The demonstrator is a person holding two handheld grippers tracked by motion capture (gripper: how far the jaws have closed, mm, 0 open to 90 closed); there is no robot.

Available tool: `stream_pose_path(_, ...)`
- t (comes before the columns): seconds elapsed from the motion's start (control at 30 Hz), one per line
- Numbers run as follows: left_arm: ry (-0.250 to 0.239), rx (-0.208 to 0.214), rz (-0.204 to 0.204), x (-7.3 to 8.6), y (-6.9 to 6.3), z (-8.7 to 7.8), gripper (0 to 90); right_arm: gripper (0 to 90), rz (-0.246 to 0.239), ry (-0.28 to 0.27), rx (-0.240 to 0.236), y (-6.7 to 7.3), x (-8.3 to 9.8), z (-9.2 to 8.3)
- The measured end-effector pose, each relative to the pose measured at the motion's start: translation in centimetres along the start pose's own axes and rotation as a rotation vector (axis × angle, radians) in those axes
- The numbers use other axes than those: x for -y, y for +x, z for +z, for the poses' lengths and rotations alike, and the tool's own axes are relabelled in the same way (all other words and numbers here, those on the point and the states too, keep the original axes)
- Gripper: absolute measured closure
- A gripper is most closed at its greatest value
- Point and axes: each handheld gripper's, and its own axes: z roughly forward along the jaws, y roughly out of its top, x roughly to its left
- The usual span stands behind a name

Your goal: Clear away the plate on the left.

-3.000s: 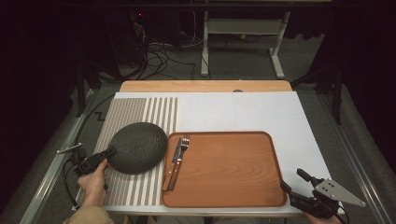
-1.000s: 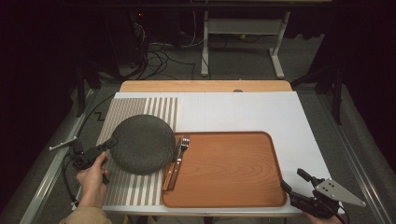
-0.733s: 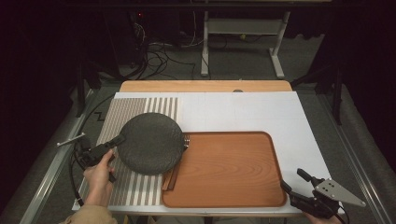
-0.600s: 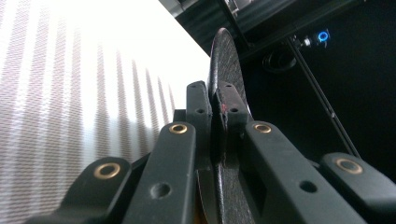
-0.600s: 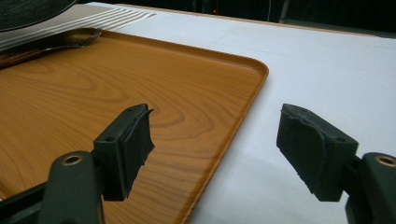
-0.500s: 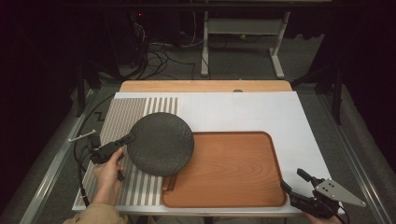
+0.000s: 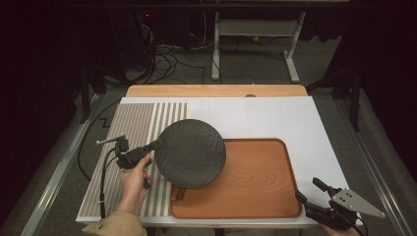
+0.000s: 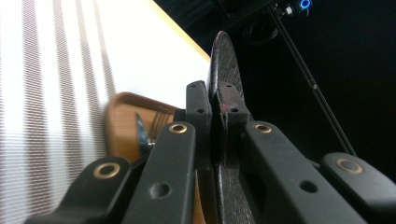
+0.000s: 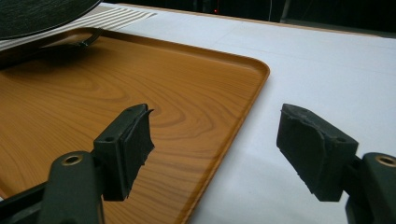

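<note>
The left gripper (image 7: 156, 145), a black two-jaw tool trailing a dark cable, is held in the person's left hand (image 7: 134, 178) at the left side of the table, pointed right. Its jaws are clamped tight on the rim of a round dark grey textured plate (image 7: 191, 152), as seen in the left gripper view (image 8: 215, 116). The right gripper (image 7: 309, 192), topped by a grey three-cornered plate, is held low at the near right corner, its jaws spread wide (image 9: 215, 140).
</note>
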Motion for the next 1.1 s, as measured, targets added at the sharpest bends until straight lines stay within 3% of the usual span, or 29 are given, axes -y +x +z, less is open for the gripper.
stream_pose_path(0.6,0.094,0.074,0.03,2.1,-3.4,5.7,82.0,26.8,0.0,0.0,-0.002,0.0,0.0,0.0)
stream_pose_path(1.1,0.169,0.101,0.062,4.0,-5.8,9.9,81.4,26.7,-0.001,-0.002,-0.006,0.0,0.0,0.0)
